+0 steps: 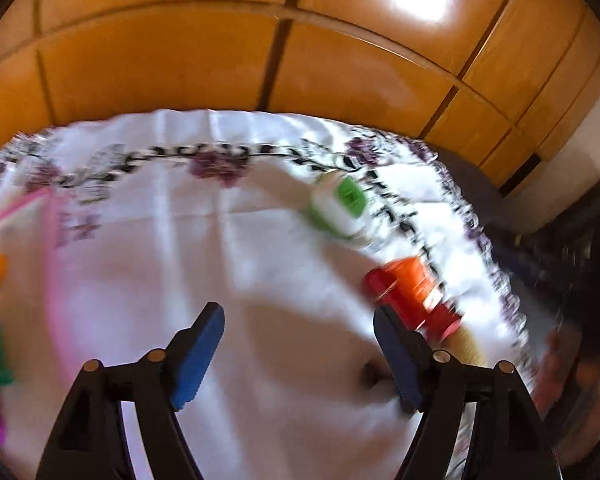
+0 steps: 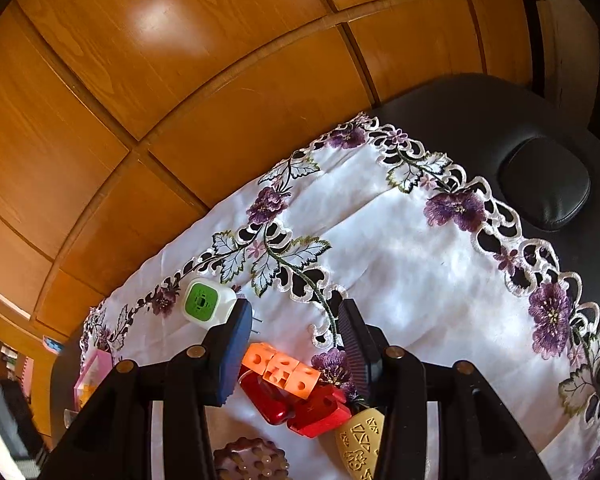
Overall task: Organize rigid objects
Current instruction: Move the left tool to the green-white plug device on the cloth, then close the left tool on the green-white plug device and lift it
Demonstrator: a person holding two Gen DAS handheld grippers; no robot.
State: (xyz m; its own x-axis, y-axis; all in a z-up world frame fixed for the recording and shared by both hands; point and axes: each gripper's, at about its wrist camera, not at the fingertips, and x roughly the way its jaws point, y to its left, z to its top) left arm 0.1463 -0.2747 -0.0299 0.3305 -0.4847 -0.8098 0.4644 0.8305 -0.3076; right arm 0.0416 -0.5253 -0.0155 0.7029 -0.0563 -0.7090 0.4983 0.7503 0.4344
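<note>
Now both tongs, left (image 1: 298, 354) and right (image 2: 292, 350), hang spread and empty over the table's embroidered cloth (image 2: 400, 248). Between the right pair: one orange block (image 2: 283, 370), two red pieces (image 2: 296, 404); one green-faced plug (image 2: 207, 301) far left.

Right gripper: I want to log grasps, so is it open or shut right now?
Open. The right gripper holds nothing; its fingers stand apart over the orange block without touching it.
</note>
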